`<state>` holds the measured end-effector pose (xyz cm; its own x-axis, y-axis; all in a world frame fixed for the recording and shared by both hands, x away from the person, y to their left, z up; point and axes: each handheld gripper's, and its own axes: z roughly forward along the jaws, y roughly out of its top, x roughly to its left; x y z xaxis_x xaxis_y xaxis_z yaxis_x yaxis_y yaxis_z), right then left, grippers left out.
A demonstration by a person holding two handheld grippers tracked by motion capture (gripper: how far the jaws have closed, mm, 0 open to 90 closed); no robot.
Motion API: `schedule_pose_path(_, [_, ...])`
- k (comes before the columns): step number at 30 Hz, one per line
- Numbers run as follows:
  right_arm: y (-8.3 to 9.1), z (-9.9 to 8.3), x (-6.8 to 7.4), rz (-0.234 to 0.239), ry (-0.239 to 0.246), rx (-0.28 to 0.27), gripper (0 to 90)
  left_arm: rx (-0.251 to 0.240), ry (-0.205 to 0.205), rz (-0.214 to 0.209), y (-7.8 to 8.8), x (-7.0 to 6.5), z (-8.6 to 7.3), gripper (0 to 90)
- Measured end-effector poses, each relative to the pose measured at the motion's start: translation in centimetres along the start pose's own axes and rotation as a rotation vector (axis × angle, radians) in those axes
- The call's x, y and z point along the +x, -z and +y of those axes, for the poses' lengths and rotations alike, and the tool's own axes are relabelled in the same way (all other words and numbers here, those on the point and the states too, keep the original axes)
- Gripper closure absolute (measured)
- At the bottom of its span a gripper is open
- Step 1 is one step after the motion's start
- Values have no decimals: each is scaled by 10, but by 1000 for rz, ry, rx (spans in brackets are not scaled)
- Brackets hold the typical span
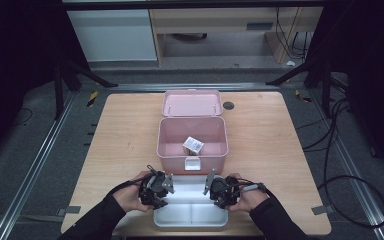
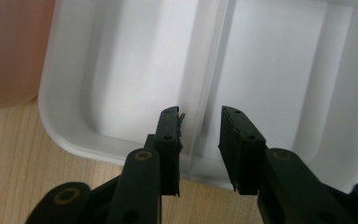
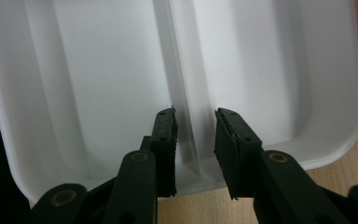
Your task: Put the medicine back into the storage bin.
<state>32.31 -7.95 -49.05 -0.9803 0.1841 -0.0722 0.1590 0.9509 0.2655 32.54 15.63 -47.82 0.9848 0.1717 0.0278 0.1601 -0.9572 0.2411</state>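
Two compartments split the white tray [image 1: 190, 214] at the table's [image 1: 260, 150] near edge, both bare. Left gripper [image 2: 200, 140] and right gripper [image 3: 195, 140] hang at its two ends, jaws spread astride the divider ridge [image 2: 209, 74]. Just beyond stands an open pink box [image 1: 192, 145] holding a small carton [image 1: 192, 145], its lid [image 1: 192, 103] laid back.

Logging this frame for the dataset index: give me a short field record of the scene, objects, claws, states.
surface: wooden table
box: pink, lid open, tipped back
box contents: small carton lying inside
tray: white, two compartments, both empty, in front of the box near the person
left claw: open, jaws either side of the tray's divider at its edge
right claw: open, jaws either side of the divider from the opposite edge
held items: none
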Motion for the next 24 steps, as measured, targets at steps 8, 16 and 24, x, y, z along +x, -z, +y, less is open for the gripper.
schedule_pose_path(8, [-2,3,-1,34,-16,42,834,30,-22,-5,-5,0,2,788])
schedule_pose_path(16, [-2,6,-5,50,-22,61,848,62,-41,-4,-8,2,6,849])
schedule_pose_path(24, [6,7,-3,63,-8,59,851,61,-50,-50,-2,0,7,867])
